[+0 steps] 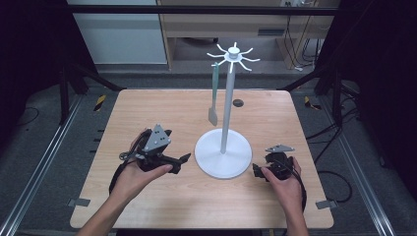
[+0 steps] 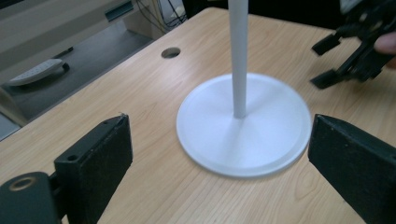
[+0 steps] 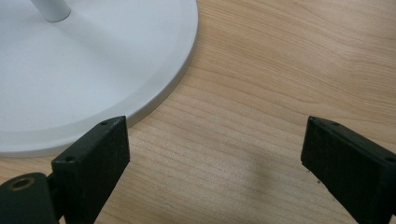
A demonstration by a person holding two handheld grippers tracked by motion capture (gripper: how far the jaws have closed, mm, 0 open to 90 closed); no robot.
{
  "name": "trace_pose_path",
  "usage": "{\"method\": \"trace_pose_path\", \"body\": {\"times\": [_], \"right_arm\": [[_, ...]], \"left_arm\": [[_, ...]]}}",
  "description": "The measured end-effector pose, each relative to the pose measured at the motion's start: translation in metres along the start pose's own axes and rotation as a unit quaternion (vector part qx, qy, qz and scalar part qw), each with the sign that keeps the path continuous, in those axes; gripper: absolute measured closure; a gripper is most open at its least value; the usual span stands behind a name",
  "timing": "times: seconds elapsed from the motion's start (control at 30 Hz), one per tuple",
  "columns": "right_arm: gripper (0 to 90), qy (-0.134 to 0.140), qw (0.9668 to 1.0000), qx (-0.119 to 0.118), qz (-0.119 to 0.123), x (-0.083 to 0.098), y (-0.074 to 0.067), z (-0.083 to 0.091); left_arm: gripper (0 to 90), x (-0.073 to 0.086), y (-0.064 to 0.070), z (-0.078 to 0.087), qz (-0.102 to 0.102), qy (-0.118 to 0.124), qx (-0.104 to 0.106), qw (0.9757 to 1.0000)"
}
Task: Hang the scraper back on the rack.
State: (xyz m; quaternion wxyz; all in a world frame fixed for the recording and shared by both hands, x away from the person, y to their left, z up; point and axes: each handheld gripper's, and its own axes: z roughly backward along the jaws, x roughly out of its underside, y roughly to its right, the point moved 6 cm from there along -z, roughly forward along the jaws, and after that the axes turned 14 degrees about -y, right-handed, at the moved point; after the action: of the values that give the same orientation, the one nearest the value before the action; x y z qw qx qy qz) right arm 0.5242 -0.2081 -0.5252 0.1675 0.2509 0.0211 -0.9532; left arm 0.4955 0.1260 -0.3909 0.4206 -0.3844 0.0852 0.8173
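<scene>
A white stand (image 1: 223, 156) with a round base, a tall pole and a ring of hooks at the top (image 1: 233, 55) rises at the table's middle. A grey-green spatula (image 1: 213, 93) hangs from one hook on the left side. My left gripper (image 1: 181, 161) is just left of the base, open, nothing between its jaws; its view faces the base (image 2: 243, 126). My right gripper (image 1: 257, 170) is at the base's right edge, open and empty, pointing down at the base rim (image 3: 93, 70) and bare wood. The right gripper (image 2: 348, 56) also shows in the left gripper view.
The wooden table (image 1: 147, 113) has a small round hole (image 1: 238, 103) behind the stand. Dark frame rails run along both sides. A cabinet and cables stand beyond the far edge.
</scene>
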Motion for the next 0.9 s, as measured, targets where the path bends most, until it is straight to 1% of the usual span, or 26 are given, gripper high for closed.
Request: {"method": "trace_pose_path", "body": {"times": [0.07,0.17,0.27,0.37,0.43,0.47,0.5,0.57,0.63,0.83,0.87,0.9], "right_arm": [[8.2,0.001,1.0000,-0.001,-0.001,0.000,0.000,0.000],[8.2,-0.001,1.0000,0.001,-0.001,0.000,0.000,0.000],[8.1,-0.001,1.0000,0.002,-0.001,0.001,0.001,0.000],[8.2,-0.001,1.0000,0.002,-0.002,0.001,0.000,0.000],[8.2,-0.001,1.0000,0.003,-0.001,0.001,0.001,0.000],[8.2,-0.002,1.0000,0.003,-0.001,0.001,0.001,0.000],[8.2,-0.002,1.0000,0.003,-0.001,0.001,0.001,0.000],[8.2,-0.002,1.0000,0.003,-0.001,0.001,0.001,-0.001],[8.2,-0.002,1.0000,0.003,-0.001,0.001,0.001,0.000],[8.2,-0.003,1.0000,0.004,0.000,0.001,0.001,-0.001],[8.2,-0.003,1.0000,0.004,0.000,0.001,0.001,-0.001],[8.2,-0.003,1.0000,0.004,0.000,0.001,0.000,-0.001]], "left_arm": [[5.6,0.009,-0.002,-0.004,-0.002,-0.010,-0.003,0.9999],[5.4,0.021,-0.004,-0.010,0.007,-0.014,-0.001,0.9999],[5.4,0.034,-0.010,-0.016,0.011,-0.024,-0.012,0.9996],[5.4,0.048,-0.015,-0.021,0.021,-0.033,-0.010,0.9992],[5.4,0.058,-0.017,-0.024,0.022,-0.044,-0.019,0.9986],[5.3,0.063,-0.018,-0.025,0.019,-0.053,-0.023,0.9982],[5.4,0.069,-0.019,-0.027,0.022,-0.059,-0.021,0.9978],[5.3,0.077,-0.020,-0.029,0.021,-0.067,-0.020,0.9973],[5.4,0.085,-0.022,-0.029,0.021,-0.074,-0.026,0.9967],[5.4,0.107,-0.033,-0.030,0.032,-0.090,-0.037,0.9947],[5.4,0.109,-0.034,-0.030,0.036,-0.089,-0.036,0.9947],[5.4,0.113,-0.036,-0.029,0.036,-0.092,-0.037,0.9944]]}}
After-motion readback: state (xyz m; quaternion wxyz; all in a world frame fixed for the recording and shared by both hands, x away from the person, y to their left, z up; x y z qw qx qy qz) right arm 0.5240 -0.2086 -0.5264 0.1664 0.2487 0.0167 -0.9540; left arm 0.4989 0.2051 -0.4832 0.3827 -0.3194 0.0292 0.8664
